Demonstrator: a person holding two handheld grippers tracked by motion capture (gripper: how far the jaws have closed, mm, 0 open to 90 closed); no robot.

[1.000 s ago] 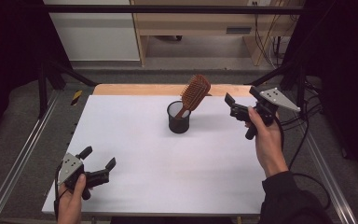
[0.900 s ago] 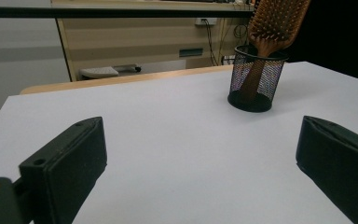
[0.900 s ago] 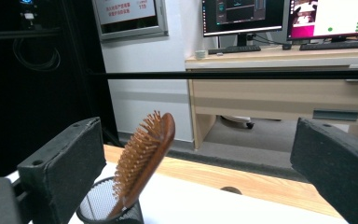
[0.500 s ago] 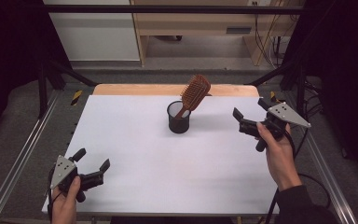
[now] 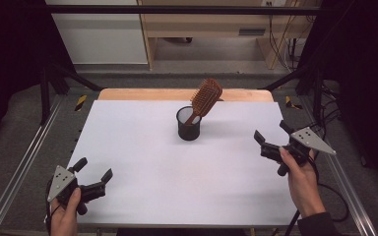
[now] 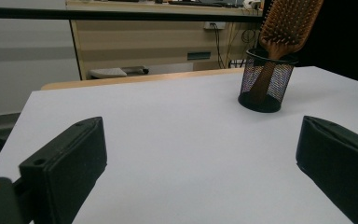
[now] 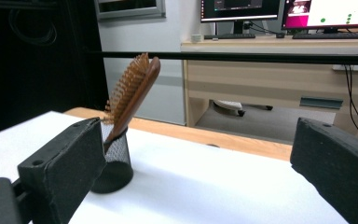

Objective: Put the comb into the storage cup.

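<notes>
A lab or office test room: computer monitors (image 7: 279, 11) on a wooden workbench (image 7: 279, 70), cables (image 5: 280, 46), and a metal frame (image 5: 24, 162) round the white desk (image 5: 177, 167).

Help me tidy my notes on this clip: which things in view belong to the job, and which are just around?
Job:
- wooden hairbrush, handle down
- black mesh cup holding it
- left tongs and right tongs, both open and apart from the cup

Just around:
- white table
- desk
- monitors
</notes>
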